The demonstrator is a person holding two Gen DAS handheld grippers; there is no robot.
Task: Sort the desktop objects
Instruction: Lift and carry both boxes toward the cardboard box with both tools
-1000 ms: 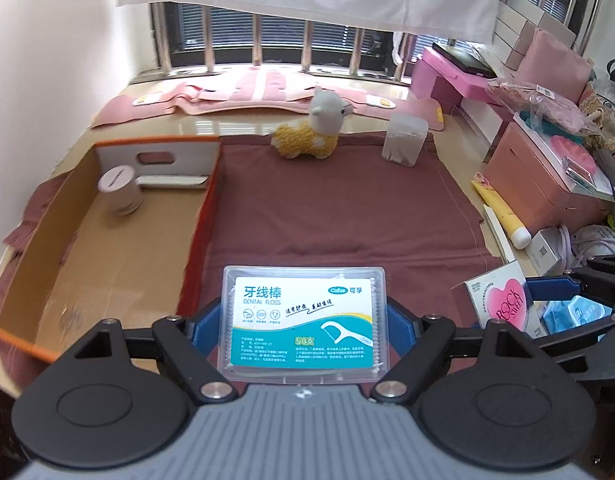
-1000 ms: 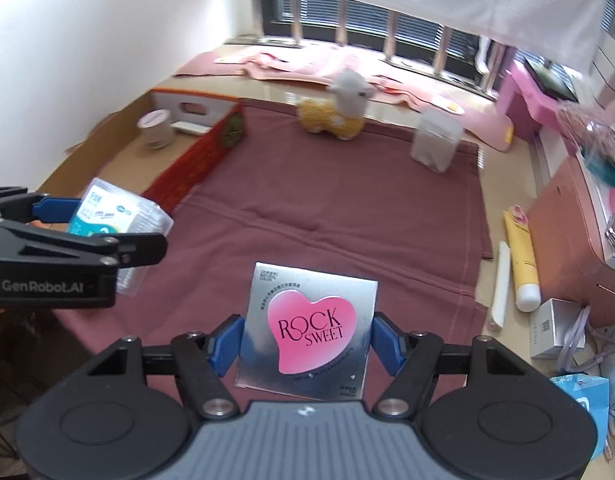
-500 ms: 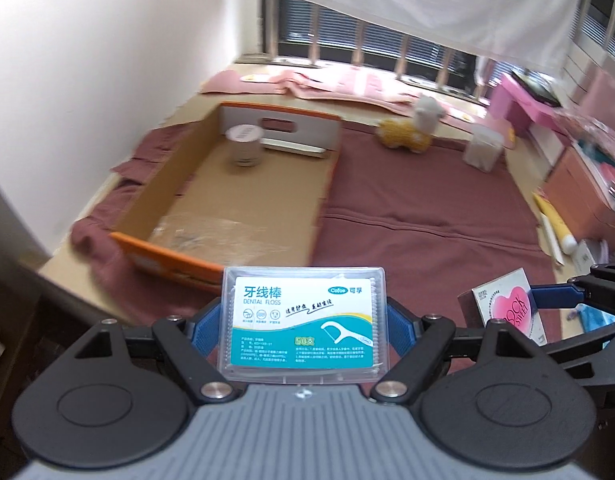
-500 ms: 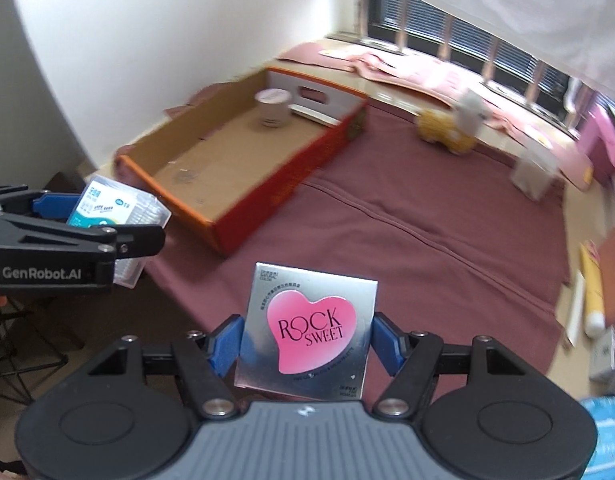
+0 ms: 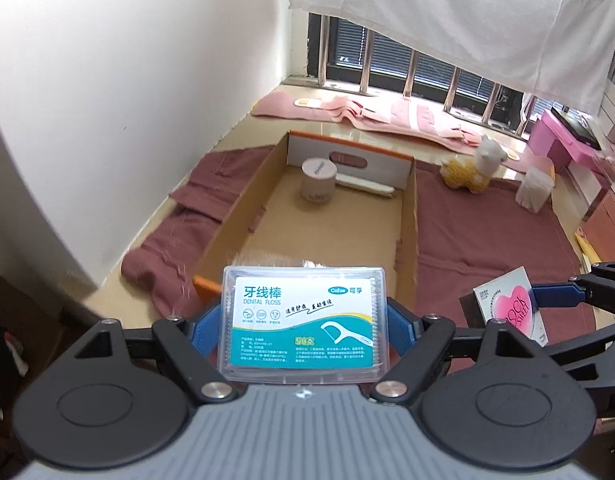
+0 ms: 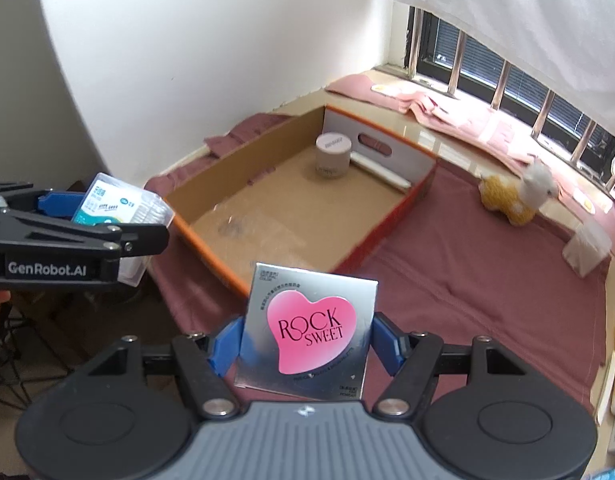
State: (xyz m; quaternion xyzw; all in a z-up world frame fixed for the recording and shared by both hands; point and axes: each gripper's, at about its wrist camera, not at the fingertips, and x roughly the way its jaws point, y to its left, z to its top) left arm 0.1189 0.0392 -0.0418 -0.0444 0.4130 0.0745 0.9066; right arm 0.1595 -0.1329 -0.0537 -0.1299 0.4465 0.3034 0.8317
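My left gripper point(image 5: 303, 326) is shut on a clear dental floss box point(image 5: 303, 322) with a blue and white label, held above the near end of the cardboard box point(image 5: 409, 224). My right gripper point(image 6: 305, 340) is shut on a silver box with a pink heart point(image 6: 307, 332). From the right wrist view the left gripper point(image 6: 107, 216) and its dental floss box point(image 6: 119, 208) hang at the left, off the near corner of the cardboard box point(image 6: 387, 220). In the left wrist view the silver box point(image 5: 511, 306) shows at the right edge.
Inside the cardboard box stand a round beige jar point(image 5: 317, 180) and a white tube point(image 5: 365, 186) by the far wall. On the maroon cloth point(image 5: 487, 240) sit a plush alpaca point(image 5: 473, 168) and a white container point(image 5: 533, 190). A white wall runs along the left.
Both grippers have swung left with their loads still held. The cardboard box moved from the left edge toward the middle of both views, and the wall now fills the left.
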